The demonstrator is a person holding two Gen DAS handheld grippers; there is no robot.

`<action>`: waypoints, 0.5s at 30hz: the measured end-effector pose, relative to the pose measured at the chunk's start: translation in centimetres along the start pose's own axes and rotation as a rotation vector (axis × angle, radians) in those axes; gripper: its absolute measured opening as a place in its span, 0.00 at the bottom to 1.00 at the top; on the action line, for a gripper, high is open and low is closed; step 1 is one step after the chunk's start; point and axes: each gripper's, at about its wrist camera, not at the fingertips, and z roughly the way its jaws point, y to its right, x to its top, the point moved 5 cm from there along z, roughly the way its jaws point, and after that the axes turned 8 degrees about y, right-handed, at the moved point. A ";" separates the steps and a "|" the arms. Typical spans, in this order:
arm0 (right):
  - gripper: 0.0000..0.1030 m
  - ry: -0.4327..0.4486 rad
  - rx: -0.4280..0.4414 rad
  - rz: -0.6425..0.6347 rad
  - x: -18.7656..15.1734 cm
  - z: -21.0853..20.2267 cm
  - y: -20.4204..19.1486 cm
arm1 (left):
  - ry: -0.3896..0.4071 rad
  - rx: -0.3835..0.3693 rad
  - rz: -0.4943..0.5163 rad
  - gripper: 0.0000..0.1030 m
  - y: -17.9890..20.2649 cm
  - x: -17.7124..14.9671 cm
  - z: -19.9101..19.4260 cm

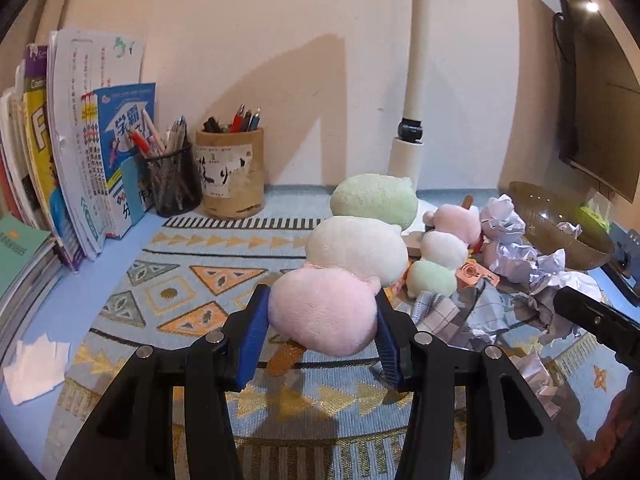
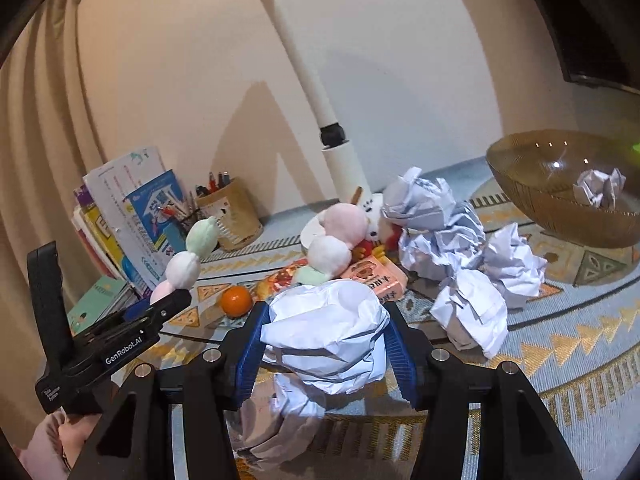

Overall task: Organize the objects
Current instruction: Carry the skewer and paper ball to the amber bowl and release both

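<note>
The left wrist view shows my left gripper (image 1: 322, 330) closed on the pink end ball of a plush skewer of three soft balls, pink, white and green (image 1: 352, 252). Its blue pads (image 1: 253, 336) press the pink ball from both sides, and the toy's brown stick end pokes out below, above the blue patterned woven mat (image 1: 180, 280). This view alone lets me see a second, smaller plush skewer (image 1: 444, 252) lying on the mat just beside the held one, near a heap of crumpled white paper (image 1: 516, 248). At the back stand a black mesh pen holder (image 1: 174, 184) and a round bamboo pen cup (image 1: 232, 174), with upright books (image 1: 80, 152) to their left. On the right edge I see a part of the other gripper.

The right wrist view gives me what the left one hides: my right gripper (image 2: 324, 344) is clamped on a crumpled white paper ball (image 2: 326, 336), held above the mat. More paper lies under it. I also see here an orange round fruit (image 2: 237, 300) on the mat and a pink flat packet (image 2: 376, 278) beside the small skewer. A brown transparent ribbed bowl (image 2: 520, 200) stands to the right, and inside it lies one crumpled paper (image 2: 598, 186). From this side the left gripper's toy points up and away, off the mat. A white lamp post (image 2: 304, 76) rises behind.
</note>
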 end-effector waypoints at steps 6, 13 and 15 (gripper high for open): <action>0.54 0.007 0.013 -0.035 -0.1 -0.2 -0.7 | 0.001 -0.010 0.027 0.45 0.6 0.1 0.0; 0.54 0.017 0.004 0.002 0.0 -0.3 0.1 | -0.008 -0.009 0.024 0.45 0.5 0.0 0.1; 0.54 0.025 0.013 0.015 0.2 -0.3 0.5 | -0.009 -0.014 0.025 0.45 0.7 0.2 0.3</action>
